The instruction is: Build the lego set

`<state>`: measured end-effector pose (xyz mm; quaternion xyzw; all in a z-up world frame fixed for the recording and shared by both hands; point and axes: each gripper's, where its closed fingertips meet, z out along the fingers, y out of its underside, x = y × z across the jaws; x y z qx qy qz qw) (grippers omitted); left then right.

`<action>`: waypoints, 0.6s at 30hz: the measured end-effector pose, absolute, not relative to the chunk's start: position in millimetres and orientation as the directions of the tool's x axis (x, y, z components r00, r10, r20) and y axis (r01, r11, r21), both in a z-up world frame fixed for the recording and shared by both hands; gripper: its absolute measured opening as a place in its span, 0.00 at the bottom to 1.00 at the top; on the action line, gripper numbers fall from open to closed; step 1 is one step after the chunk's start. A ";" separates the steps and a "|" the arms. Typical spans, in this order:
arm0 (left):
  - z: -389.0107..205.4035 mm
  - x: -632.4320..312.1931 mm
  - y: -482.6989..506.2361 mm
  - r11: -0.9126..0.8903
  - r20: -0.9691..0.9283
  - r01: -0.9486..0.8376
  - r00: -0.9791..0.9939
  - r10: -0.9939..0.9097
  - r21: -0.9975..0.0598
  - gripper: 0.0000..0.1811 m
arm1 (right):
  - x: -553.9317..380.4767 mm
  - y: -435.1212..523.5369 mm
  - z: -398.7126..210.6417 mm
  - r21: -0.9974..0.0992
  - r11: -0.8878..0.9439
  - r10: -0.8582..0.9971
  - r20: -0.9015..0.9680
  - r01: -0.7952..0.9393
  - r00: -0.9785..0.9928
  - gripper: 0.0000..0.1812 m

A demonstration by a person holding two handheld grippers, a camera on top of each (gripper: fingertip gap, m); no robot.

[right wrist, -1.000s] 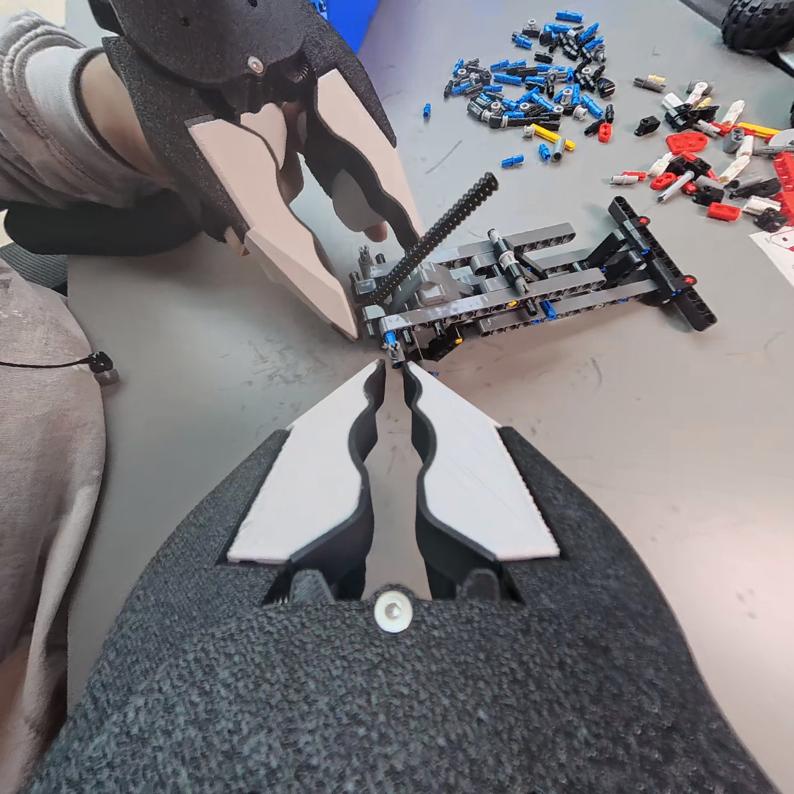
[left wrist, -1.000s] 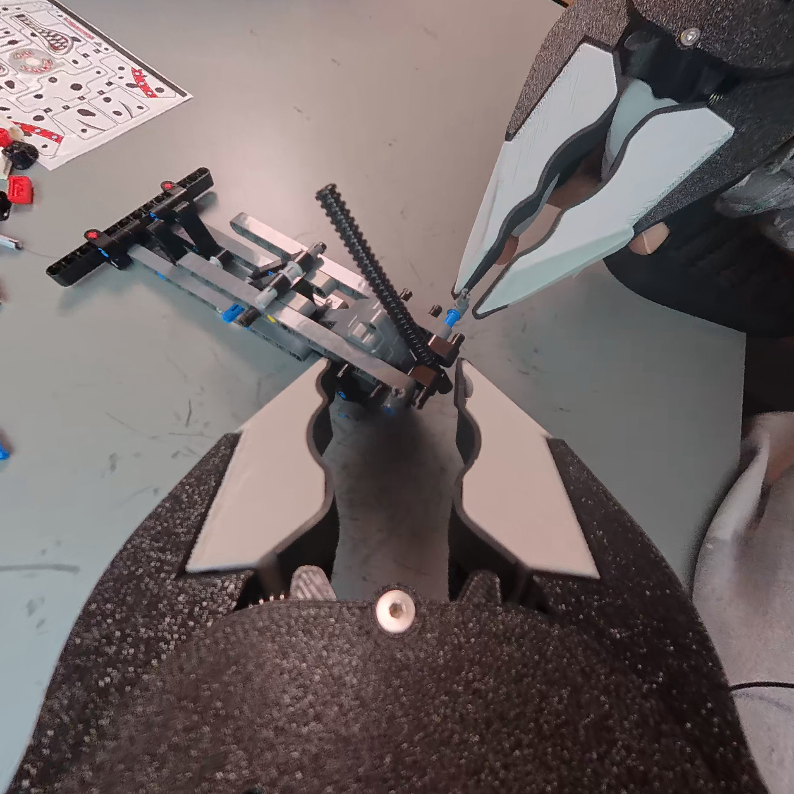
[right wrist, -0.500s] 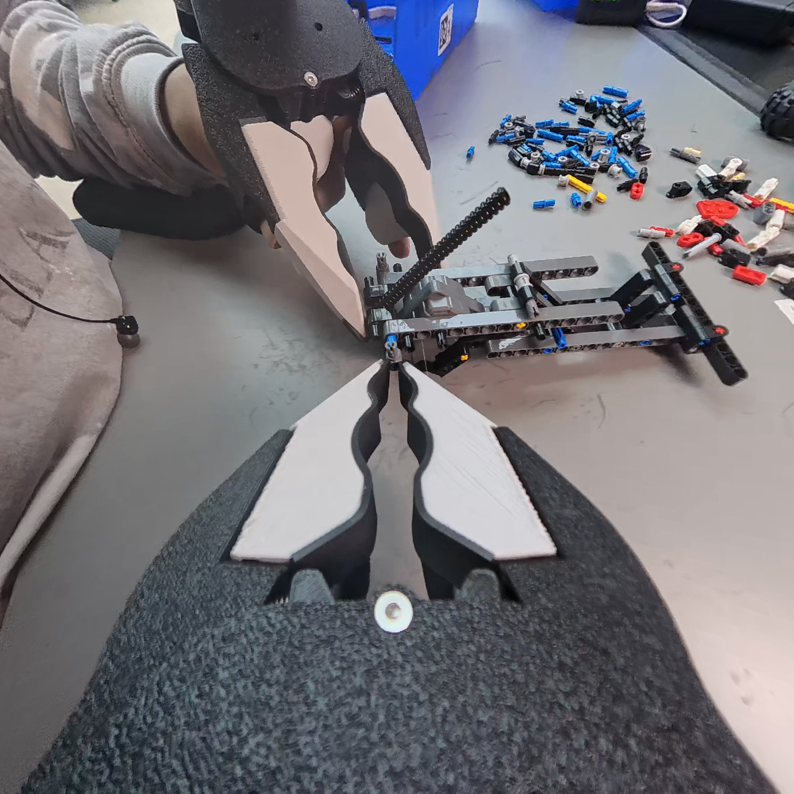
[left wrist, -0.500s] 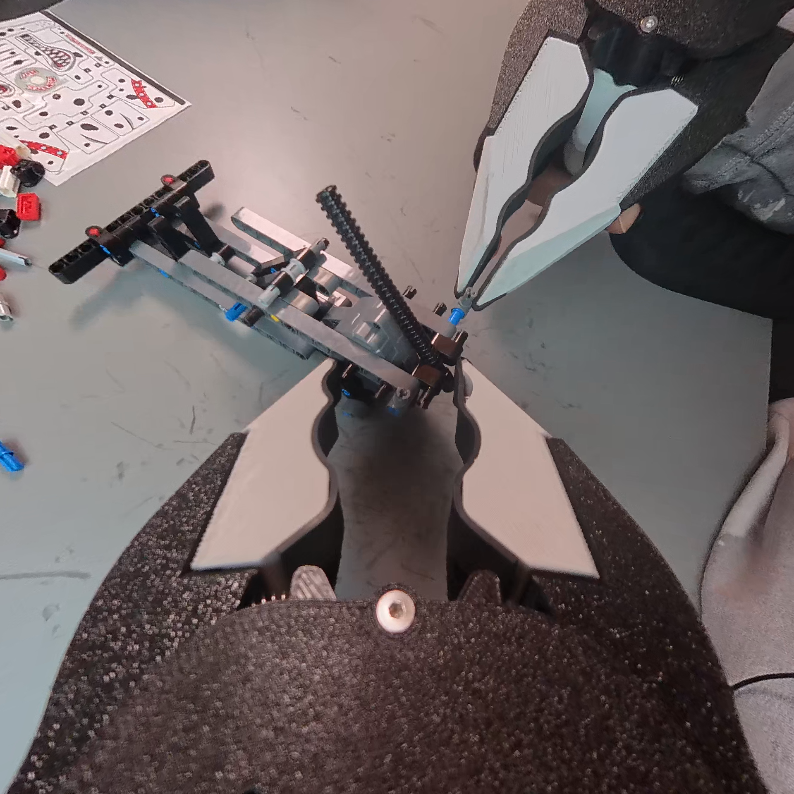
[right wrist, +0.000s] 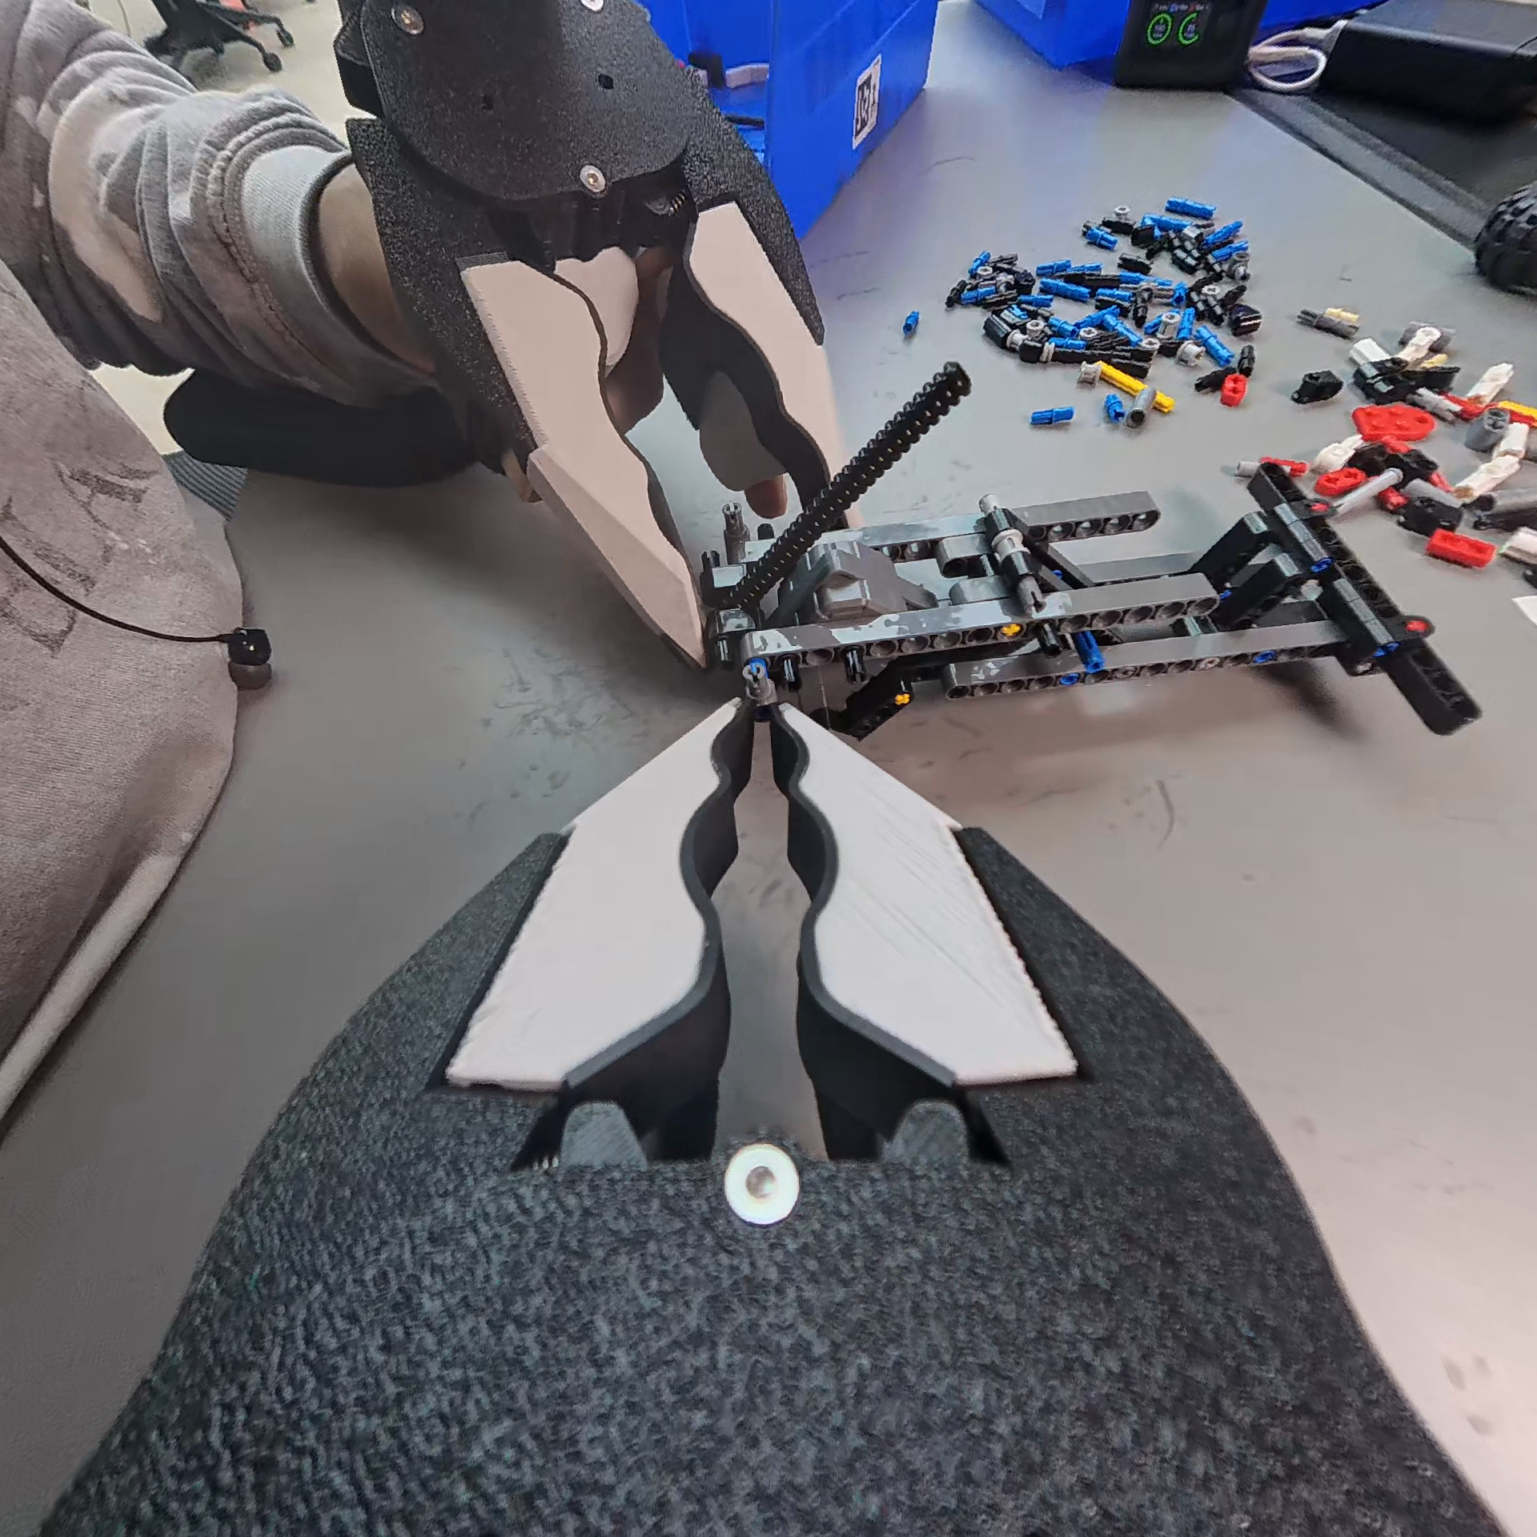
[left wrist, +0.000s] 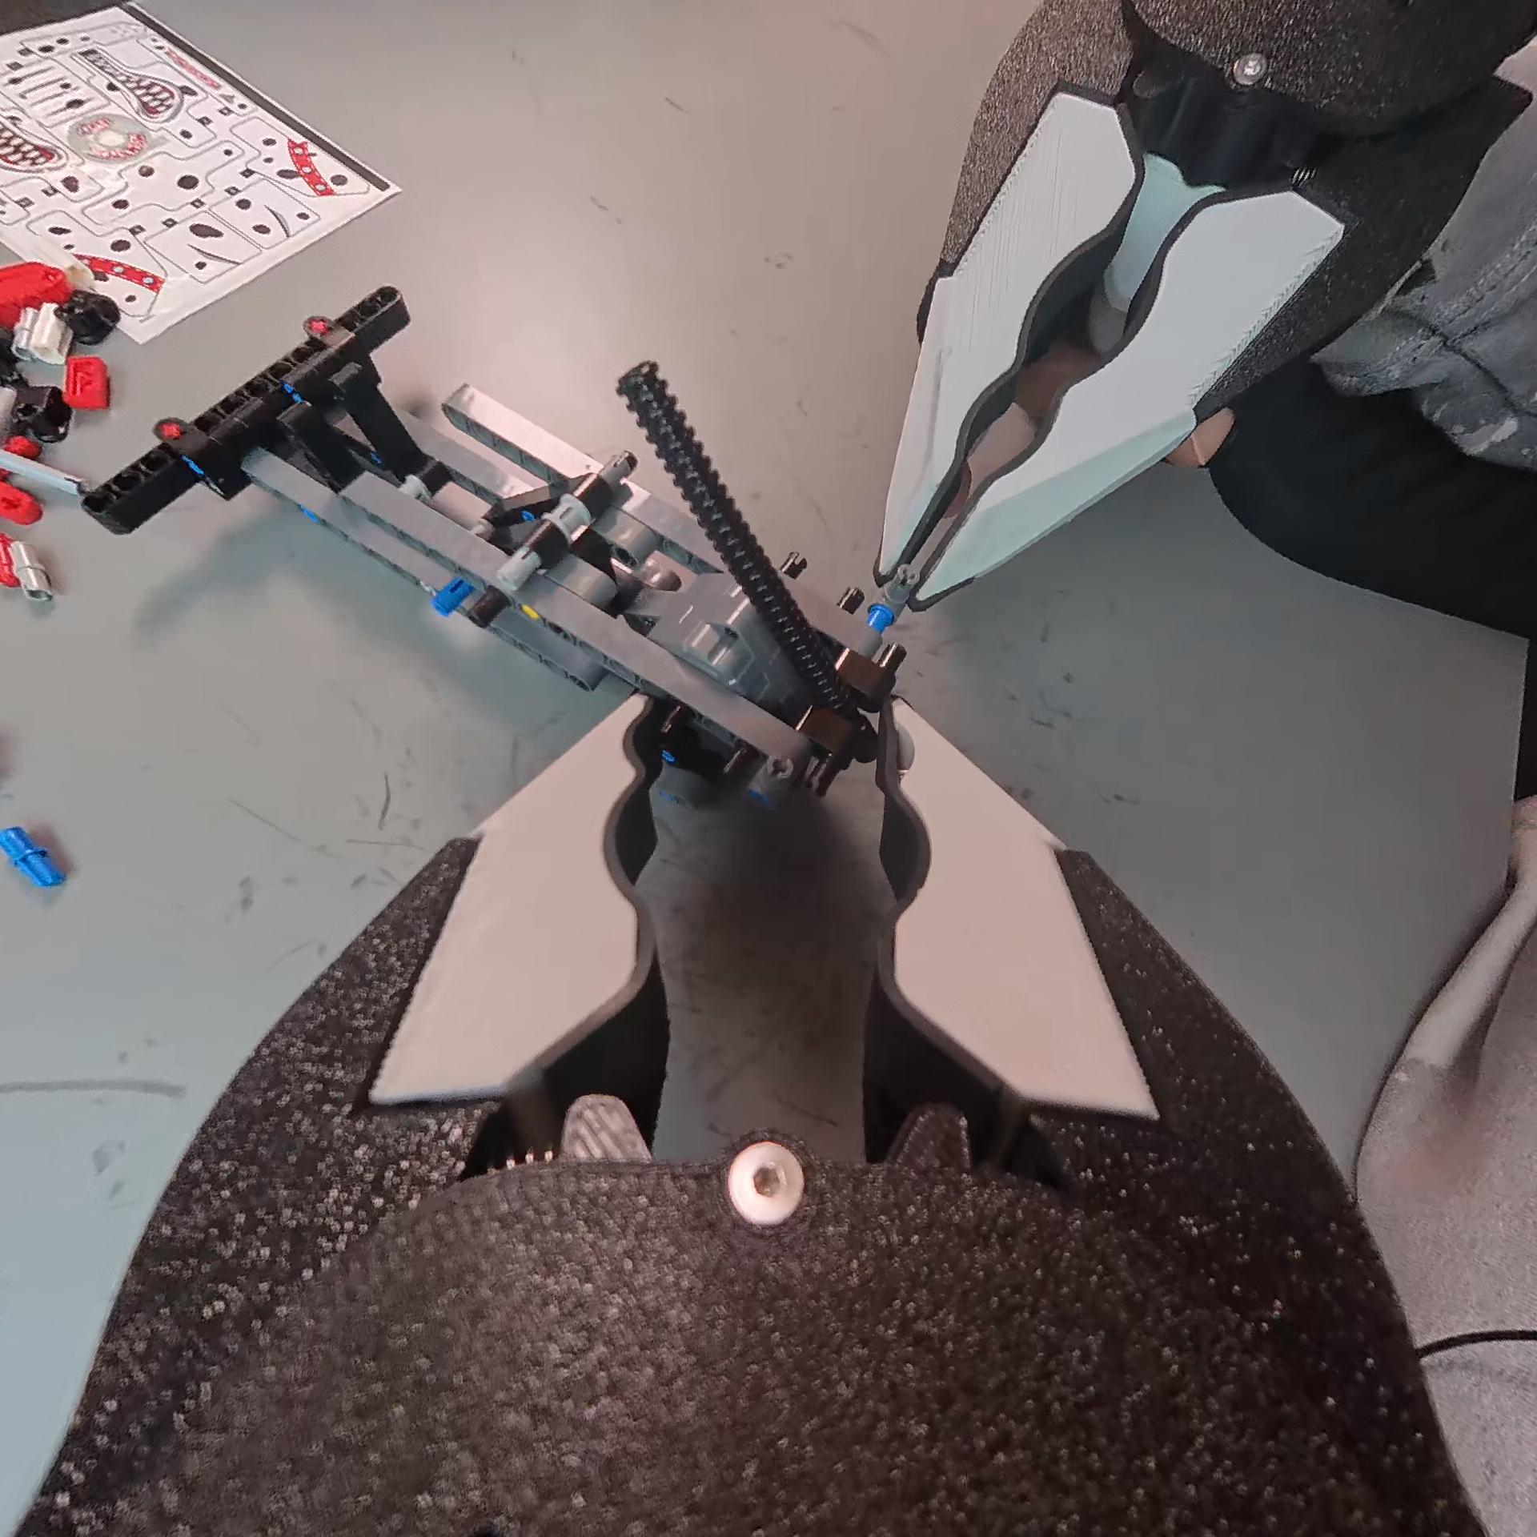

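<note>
A long grey and black lego chassis (left wrist: 532,532) lies on the grey table, with a black ribbed rod (left wrist: 715,532) rising at a slant from its near end. My left gripper (left wrist: 761,724) is shut on that near end, one finger on each side. My right gripper (left wrist: 902,582) comes in from the upper right, shut on a small grey and blue pin (left wrist: 880,614) held against the chassis corner. In the right wrist view the right gripper (right wrist: 754,711) pinches the pin (right wrist: 757,680) at the chassis (right wrist: 1081,615) corner, beside the left gripper (right wrist: 757,574) and the rod (right wrist: 848,482).
A sticker sheet (left wrist: 166,166) and red, black and white loose parts (left wrist: 50,366) lie at far left, and a blue pin (left wrist: 32,855) lies alone. A pile of blue and black pins (right wrist: 1123,299), red parts (right wrist: 1397,424), blue bins (right wrist: 815,83) and a tyre (right wrist: 1509,241) lie beyond. Tip to tip, the grippers are about 4 centimeters apart.
The right gripper has swung slightly, staying shut on the pin at the chassis corner. The left gripper keeps its hold on the chassis end, which has shifted a little.
</note>
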<state>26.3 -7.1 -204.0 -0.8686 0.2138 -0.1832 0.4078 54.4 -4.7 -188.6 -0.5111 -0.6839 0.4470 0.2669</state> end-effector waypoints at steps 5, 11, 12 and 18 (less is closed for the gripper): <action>-204.2 25.9 -6.9 -0.582 0.141 -0.222 0.847 -0.512 -0.782 0.29 | 54.1 -4.9 -189.6 -0.886 0.085 0.938 -0.083 0.455 -0.337 0.01; -204.5 25.3 -6.2 -0.604 0.171 -0.206 0.845 -0.507 -0.770 0.29 | 53.6 -3.3 -185.1 -0.900 0.070 0.938 -0.088 0.430 -0.336 0.01; -204.5 25.2 -5.9 -0.606 0.173 -0.207 0.844 -0.508 -0.768 0.29 | 53.8 -3.3 -184.7 -0.900 0.063 0.936 -0.096 0.430 -0.339 0.01; -208.5 24.3 -7.0 -0.601 0.096 -0.280 0.851 -0.517 -0.749 0.30 | 54.9 -7.6 -185.5 -0.893 0.059 0.925 -0.119 0.445 -0.362 0.00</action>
